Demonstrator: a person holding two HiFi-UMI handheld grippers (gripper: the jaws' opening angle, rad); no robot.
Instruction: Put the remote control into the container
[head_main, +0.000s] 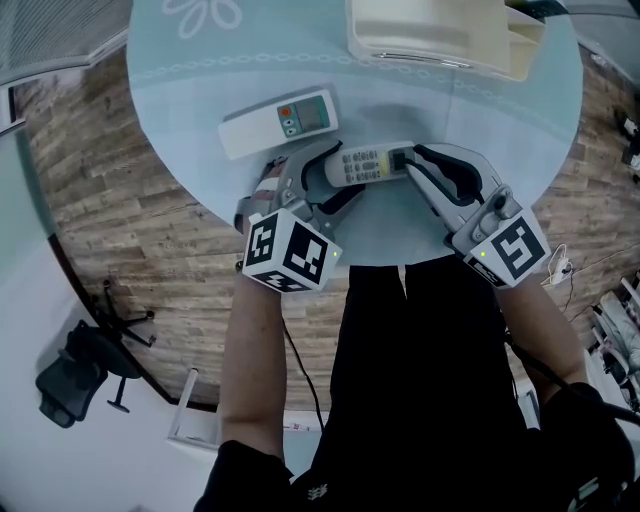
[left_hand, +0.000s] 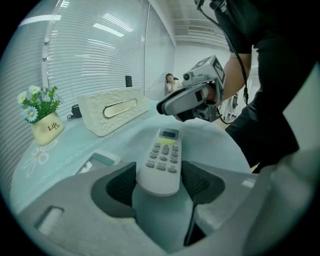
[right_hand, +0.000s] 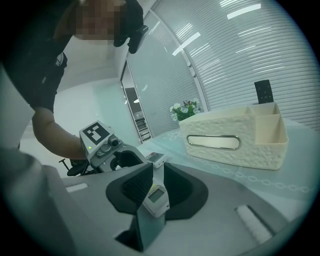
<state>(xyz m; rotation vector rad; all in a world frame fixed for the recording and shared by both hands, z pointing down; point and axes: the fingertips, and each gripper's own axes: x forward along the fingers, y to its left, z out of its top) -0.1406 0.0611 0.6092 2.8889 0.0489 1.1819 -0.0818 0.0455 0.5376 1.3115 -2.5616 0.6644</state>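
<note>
A white remote control (head_main: 362, 165) with grey buttons lies crosswise near the table's front edge, between both grippers. My right gripper (head_main: 408, 162) is shut on its display end; the right gripper view shows the small screen (right_hand: 156, 197) pinched between the dark pads. My left gripper (head_main: 325, 180) stands open around the opposite end. In the left gripper view the remote (left_hand: 162, 160) sits between the two pads (left_hand: 200, 182), with a slight gap on each side. The cream container (head_main: 430, 40) stands at the table's far side, apart from both grippers.
A second, larger white remote (head_main: 280, 122) with an orange button lies left of the held one. The container (right_hand: 235, 137) has a slot handle and holds a black remote (right_hand: 264, 91). A flower pot (left_hand: 42, 122) stands beyond it. The table's round edge (head_main: 400, 255) is close to me.
</note>
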